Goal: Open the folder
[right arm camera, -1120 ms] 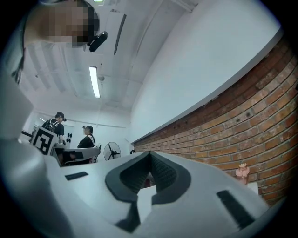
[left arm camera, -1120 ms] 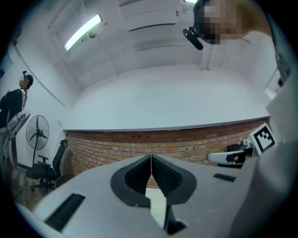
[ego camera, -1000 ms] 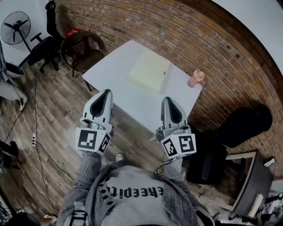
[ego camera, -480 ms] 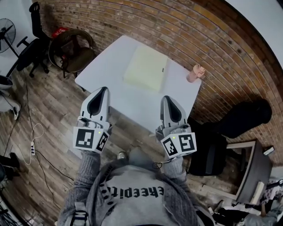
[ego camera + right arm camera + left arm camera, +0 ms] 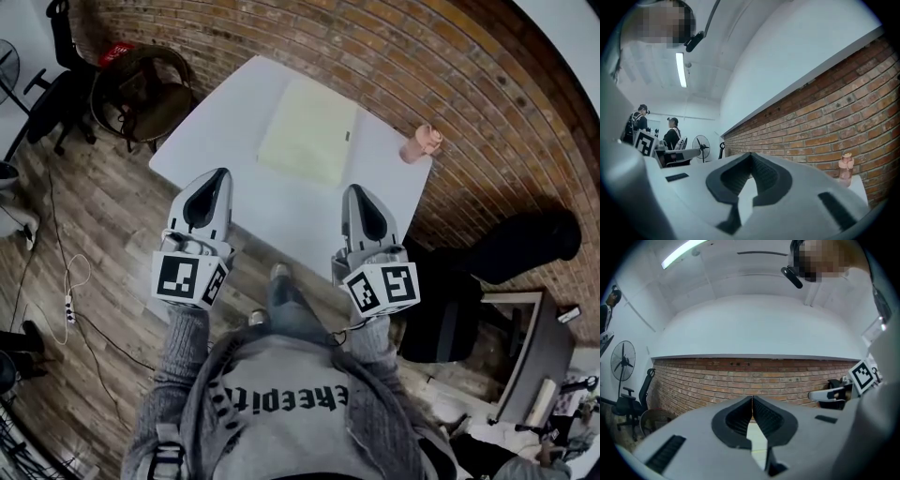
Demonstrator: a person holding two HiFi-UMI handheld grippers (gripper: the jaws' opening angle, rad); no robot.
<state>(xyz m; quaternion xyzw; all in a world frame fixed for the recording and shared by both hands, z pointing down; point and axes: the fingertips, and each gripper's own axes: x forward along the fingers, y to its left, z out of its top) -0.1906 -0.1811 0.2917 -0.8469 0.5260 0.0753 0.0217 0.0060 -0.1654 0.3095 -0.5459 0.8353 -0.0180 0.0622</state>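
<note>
A pale yellow folder (image 5: 307, 131) lies closed and flat on the far half of a white table (image 5: 234, 131). My left gripper (image 5: 222, 172) hovers at the table's near edge, to the left of and short of the folder, its jaws shut and empty. My right gripper (image 5: 353, 188) is level with it over the near right part of the table, also shut on nothing. In the left gripper view the left gripper's (image 5: 752, 399) jaws meet at the tips in front of the brick wall. In the right gripper view the right gripper's (image 5: 751, 155) tips likewise touch.
A pink bottle (image 5: 419, 143) (image 5: 845, 168) stands at the table's far right corner by the brick wall (image 5: 394, 56). A wicker chair (image 5: 141, 84) and an office chair (image 5: 56, 56) stand to the left, a black bag (image 5: 525, 248) to the right. Cables (image 5: 70, 281) lie on the wood floor.
The person has stepped toward the table, one leg now forward. Both grippers have moved ahead and a little lower, from short of the table to its near edge. Jaws stayed shut.
</note>
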